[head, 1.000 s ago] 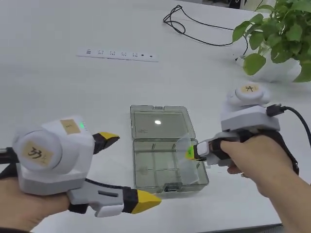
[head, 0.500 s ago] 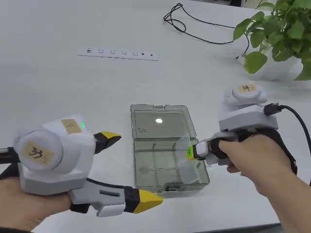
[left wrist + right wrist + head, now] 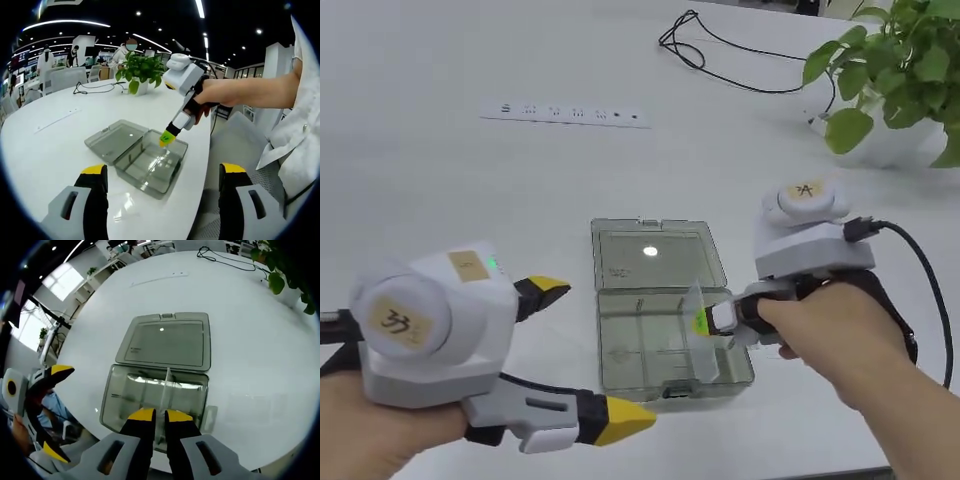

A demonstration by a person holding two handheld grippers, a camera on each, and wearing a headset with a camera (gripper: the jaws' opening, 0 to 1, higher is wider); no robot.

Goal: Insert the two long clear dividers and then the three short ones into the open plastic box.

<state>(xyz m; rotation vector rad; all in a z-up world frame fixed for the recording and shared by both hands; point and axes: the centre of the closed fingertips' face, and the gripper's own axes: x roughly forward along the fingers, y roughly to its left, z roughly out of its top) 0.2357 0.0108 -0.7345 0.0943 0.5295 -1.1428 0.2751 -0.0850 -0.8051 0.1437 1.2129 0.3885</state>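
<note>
Head view: right gripper [image 3: 703,322] sits at the right side of the box [image 3: 604,345], jaws pinched narrow on a clear divider [image 3: 702,352]. The divider stands tilted over the right part of the tray, lower edge inside it. Left gripper [image 3: 585,355] is near left, well apart from the box, with its yellow-tipped jaws spread wide and holding nothing.

Right gripper view adds detail: the divider [image 3: 163,385] is seen edge-on, a thin strip running away from the jaws across the tray. A bright clear strip lies left to right inside the tray; how many are seated I cannot tell. The lid [image 3: 167,342] is folded flat on the far side.

Left gripper view shows the box from the side: smoky, see-through plastic, shallow, with rounded corners.

The table [image 3: 440,200] is white, smooth and matte. On the far side are a flat white power strip [image 3: 565,113], a looped black cable [image 3: 720,62], and a leafy green plant [image 3: 895,60] at far right.
</note>
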